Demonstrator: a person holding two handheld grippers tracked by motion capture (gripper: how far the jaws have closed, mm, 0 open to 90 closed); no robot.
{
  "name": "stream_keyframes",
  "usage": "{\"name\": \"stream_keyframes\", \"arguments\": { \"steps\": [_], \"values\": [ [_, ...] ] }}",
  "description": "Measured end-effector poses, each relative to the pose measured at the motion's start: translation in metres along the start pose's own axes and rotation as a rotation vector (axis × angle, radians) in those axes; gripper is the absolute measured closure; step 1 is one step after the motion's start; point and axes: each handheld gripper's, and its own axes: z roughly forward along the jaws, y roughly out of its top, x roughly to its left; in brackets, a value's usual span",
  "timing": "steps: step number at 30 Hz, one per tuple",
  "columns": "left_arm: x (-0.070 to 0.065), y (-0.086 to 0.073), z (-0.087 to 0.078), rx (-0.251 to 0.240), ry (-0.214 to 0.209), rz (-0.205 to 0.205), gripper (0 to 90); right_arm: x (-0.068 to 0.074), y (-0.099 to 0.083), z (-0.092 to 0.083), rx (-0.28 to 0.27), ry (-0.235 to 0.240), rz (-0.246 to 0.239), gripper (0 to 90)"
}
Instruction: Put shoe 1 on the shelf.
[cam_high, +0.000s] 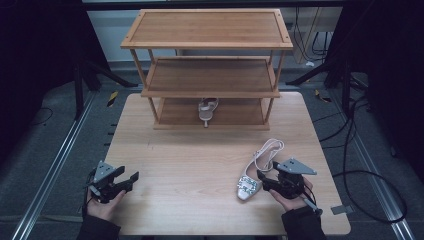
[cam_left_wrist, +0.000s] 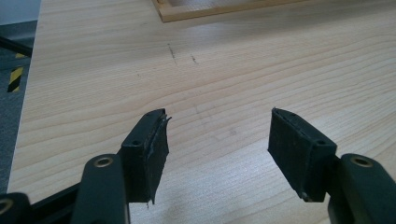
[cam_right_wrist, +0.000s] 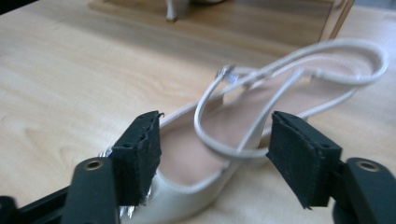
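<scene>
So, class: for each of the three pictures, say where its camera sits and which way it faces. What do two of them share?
High view: above the table, looking forward and down; both hands, left gripper, right gripper.
Left gripper view: rides the left gripper, looking over bare table towards the rack.
Right gripper view: rides the right gripper, facing the sandal.
Shared: the sandal shows in the high and right gripper views.

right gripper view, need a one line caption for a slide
Right tool open around the front of a pale slingback shoe on the wooden table, a shelf rack behind.
</scene>
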Motion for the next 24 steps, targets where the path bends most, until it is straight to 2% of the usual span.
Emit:
{"name": "stream_keyframes", "arguments": {
  "steps": [1,3,5,8,11,13,16,21,24],
  "values": [
    [0.001,0.0,-0.001,-0.002,0.002,-0.002,36.8,-0.001,-0.004,-0.001,0.013,0.01,-0.003,36.2],
    [0.001,0.0,-0.001,-0.002,0.004,-0.003,37.2,-0.002,-0.012,-0.003,0.036,-0.001,-0.034,42.9],
    [0.001,0.0,-0.001,-0.001,0.004,-0.004,37.5,-0.002,-0.016,-0.005,0.05,0.006,-0.04,48.2],
    [0.0,0.0,0.0,0.004,0.002,-0.003,38.3,-0.002,-0.022,-0.004,0.094,0.017,-0.048,63.4],
    [-0.001,0.0,0.0,0.006,-0.004,-0.002,38.9,-0.002,-0.024,-0.002,0.12,0.049,-0.063,77.7],
    [-0.001,-0.001,0.0,0.006,-0.004,-0.001,39.1,-0.001,-0.026,0.0,0.139,0.067,-0.071,84.1],
    [0.0,-0.001,0.0,0.007,-0.004,-0.002,39.2,-0.001,-0.028,0.002,0.162,0.085,-0.073,89.3],
    [-0.001,-0.001,0.0,0.008,-0.004,-0.003,39.4,0.002,-0.031,0.007,0.186,0.124,-0.09,89.8],
    [-0.001,-0.001,0.001,0.012,-0.006,-0.002,39.4,0.003,-0.031,0.008,0.179,0.125,-0.106,89.8]
  ]
}}
